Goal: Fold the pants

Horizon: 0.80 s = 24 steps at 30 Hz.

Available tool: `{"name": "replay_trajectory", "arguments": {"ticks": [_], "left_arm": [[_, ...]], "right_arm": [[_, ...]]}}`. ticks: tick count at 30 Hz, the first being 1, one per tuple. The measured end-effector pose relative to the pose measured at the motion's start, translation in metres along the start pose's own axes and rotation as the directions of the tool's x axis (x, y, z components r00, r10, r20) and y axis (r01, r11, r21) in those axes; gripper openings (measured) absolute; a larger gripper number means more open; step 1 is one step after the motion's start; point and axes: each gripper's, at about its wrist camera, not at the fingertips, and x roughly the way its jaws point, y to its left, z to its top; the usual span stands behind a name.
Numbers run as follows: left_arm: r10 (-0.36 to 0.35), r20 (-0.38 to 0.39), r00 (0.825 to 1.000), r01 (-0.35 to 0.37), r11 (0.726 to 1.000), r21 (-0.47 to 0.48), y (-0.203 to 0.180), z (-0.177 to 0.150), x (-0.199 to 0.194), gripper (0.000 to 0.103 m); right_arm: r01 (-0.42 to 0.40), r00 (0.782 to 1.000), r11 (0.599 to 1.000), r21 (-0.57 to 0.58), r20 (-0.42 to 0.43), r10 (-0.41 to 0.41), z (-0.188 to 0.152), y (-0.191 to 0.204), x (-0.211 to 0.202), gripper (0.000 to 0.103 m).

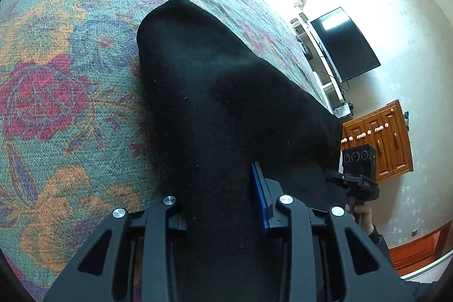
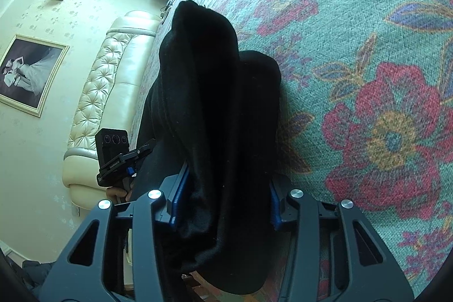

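Black knit pants fill the left wrist view, draped up from the floral bedspread and running back between the fingers of the left tool. Blue pad of one finger pressed flat against the cloth; other finger hidden under the fabric. Narrow, clamped on a thick bunch of the pants. Far end of the garment resting on the bed, near end lifted. At right edge, right tool in a hand, close beside the same edge of cloth; TV, wooden cabinet and oval mirror on the wall behind.

Right wrist view: same pants, two rounded folds of it standing up ahead, bulk passing between both blue pads of the right tool. Pads tight on the fabric from both sides, so holding the pants at a middling width, several layers thick. Loose hem hanging below the fingers. Floral bedspread to the right, padded cream headboard and framed picture to the left. Left tool visible at left, held by a hand, level with this one.

Step judged: both corners of one end freshly pinched, fold proper not yet made. Next move likely calls for lifting both tools together, keeping the edge taut between them, carrying it over toward the far end and laying it down square. Risk: uneven layer pickup, cloth slipping out on the lift.
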Motion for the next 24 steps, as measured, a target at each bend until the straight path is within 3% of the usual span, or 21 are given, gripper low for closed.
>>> {"name": "replay_trajectory", "arguments": {"ticks": [10, 24], "left_arm": [[0.065, 0.043, 0.997, -0.068, 0.995, 0.070, -0.007, -0.002, -0.002, 0.025], [0.073, 0.090, 0.993, -0.081, 0.993, 0.081, 0.000, -0.001, -0.015, 0.021]], "right_arm": [[-0.009, 1.000, 1.000, -0.005, 0.013, 0.009, 0.001, 0.001, 0.003, 0.039], [0.019, 1.000, 0.999, -0.031, 0.021, -0.019, 0.009, 0.019, 0.020, 0.037]]}}
